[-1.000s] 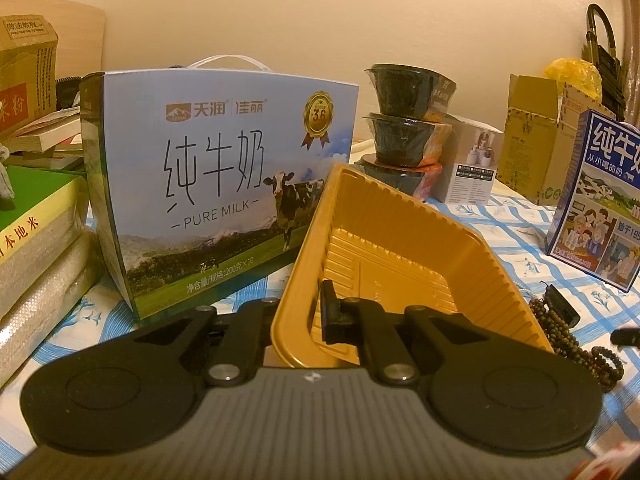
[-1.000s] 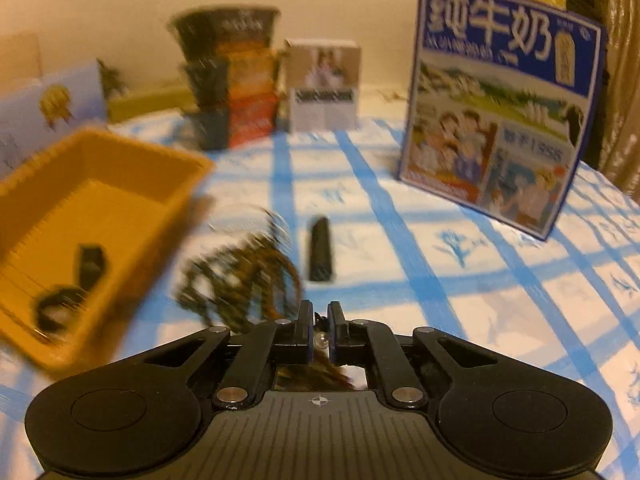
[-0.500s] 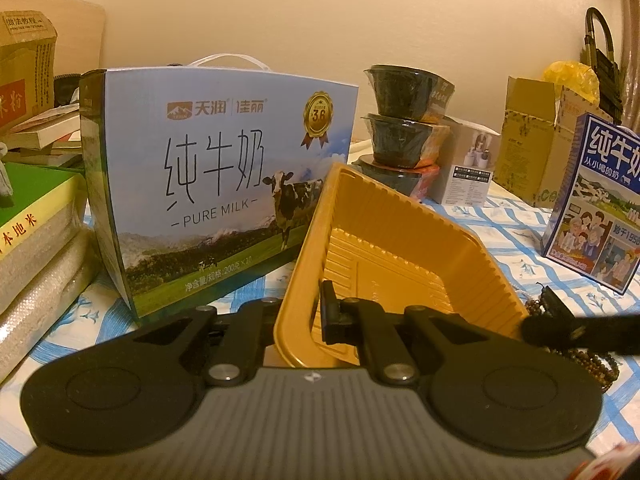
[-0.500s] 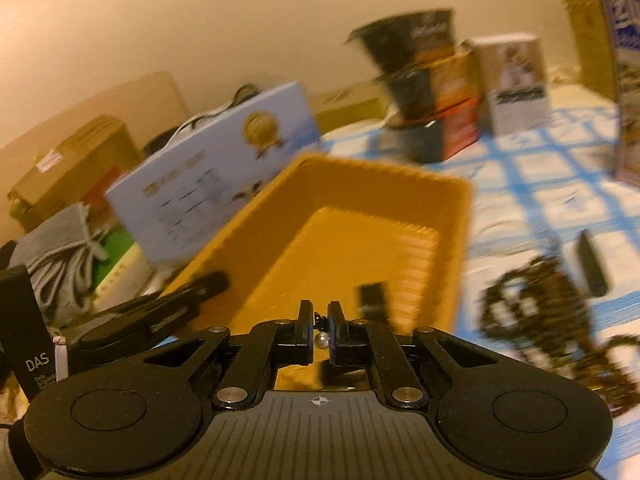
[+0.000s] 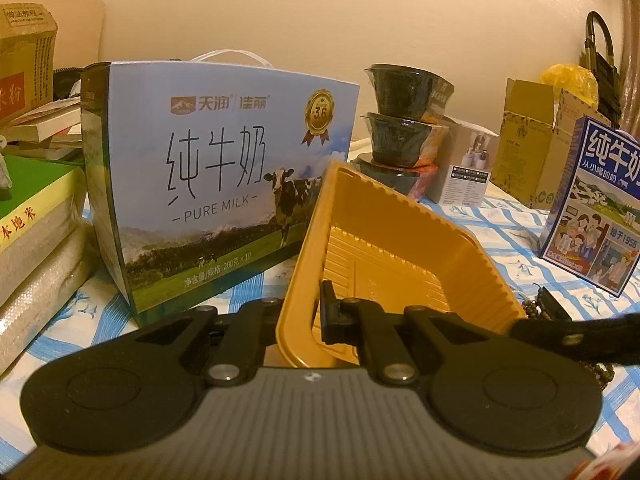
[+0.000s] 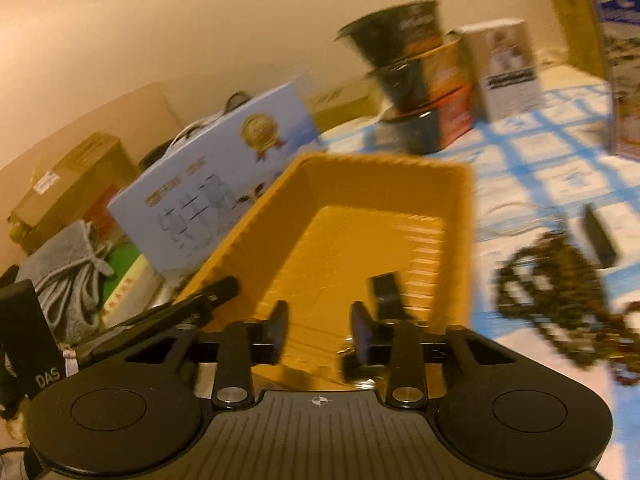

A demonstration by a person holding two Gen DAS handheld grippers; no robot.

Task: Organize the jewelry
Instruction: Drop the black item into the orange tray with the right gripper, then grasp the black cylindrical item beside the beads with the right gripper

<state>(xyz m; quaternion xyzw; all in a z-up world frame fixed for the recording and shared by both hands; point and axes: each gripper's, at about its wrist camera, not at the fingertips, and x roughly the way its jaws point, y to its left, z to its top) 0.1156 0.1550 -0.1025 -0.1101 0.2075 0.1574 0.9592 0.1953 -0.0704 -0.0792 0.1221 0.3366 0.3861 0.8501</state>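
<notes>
Nearest to us, our left gripper [image 5: 298,316] is clamped shut on the near wall of the yellow tray [image 5: 400,216], one finger inside and one outside, holding it tipped up on the blue-checked cloth [image 5: 508,216]. Beside it, our right gripper [image 6: 318,330] hovers over the tray's near end, pointing along the tray's length, and its jaws are opening. A small glinting piece of jewelry [image 6: 347,350] shows just by the right finger [image 6: 360,330]; blur keeps us from telling whether it touches the pad or is already falling free. We judge that it is being released into the tray, which lies directly below and ahead of these fingers, so the drop calls for no reach. A little farther in, a small black piece [image 6: 386,290] lies on the tray floor. To the right of the tray, on the cloth, lies a loose heap of brown beads [image 6: 560,280], and a small black bar [image 6: 598,236] rests at its far edge. The beads are nearer our right hand than our left, which is busy with the tray. Farther back stand a pale milk carton [image 5: 224,184] on the left, stacked black bowls [image 5: 400,120] in the middle and a blue milk box [image 5: 596,208] on the right, against a plain wall.
</notes>
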